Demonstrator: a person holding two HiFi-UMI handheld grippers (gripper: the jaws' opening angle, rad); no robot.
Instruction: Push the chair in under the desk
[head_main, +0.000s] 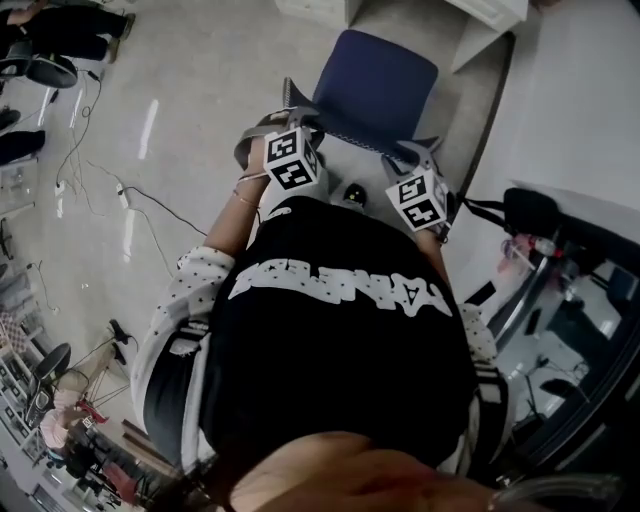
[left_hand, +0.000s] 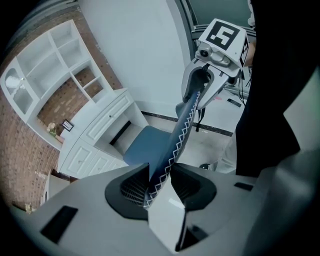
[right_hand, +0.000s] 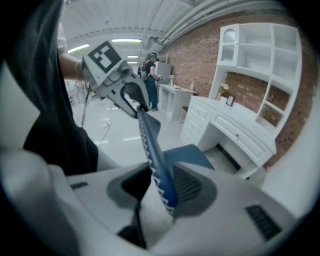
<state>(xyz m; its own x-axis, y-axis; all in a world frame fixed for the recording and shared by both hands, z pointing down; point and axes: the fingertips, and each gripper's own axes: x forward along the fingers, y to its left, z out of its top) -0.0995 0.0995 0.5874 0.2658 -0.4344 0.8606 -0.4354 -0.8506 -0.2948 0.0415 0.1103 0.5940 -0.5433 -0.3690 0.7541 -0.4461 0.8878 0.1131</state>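
The blue chair (head_main: 375, 85) stands in front of the white desk (head_main: 490, 20), its seat facing the desk's opening. Both grippers hold the top edge of its backrest (left_hand: 182, 135), which runs between them as a thin blue band with white zigzag stitching. My left gripper (left_hand: 159, 185) is shut on one end of the backrest; the right gripper (left_hand: 210, 65) shows at the far end. My right gripper (right_hand: 162, 192) is shut on the other end of the backrest (right_hand: 150, 145), the left gripper (right_hand: 117, 80) beyond it. In the head view the grippers sit at the left (head_main: 285, 130) and right (head_main: 425, 165) of the backrest.
White drawers and the knee opening of the desk (right_hand: 230, 130) lie just past the seat (right_hand: 187, 155). White shelves (left_hand: 50, 75) hang on a brick wall above. Cables (head_main: 130, 200) trail over the floor at left. A black frame (head_main: 580, 330) stands at right. A person (right_hand: 150, 80) stands far back.
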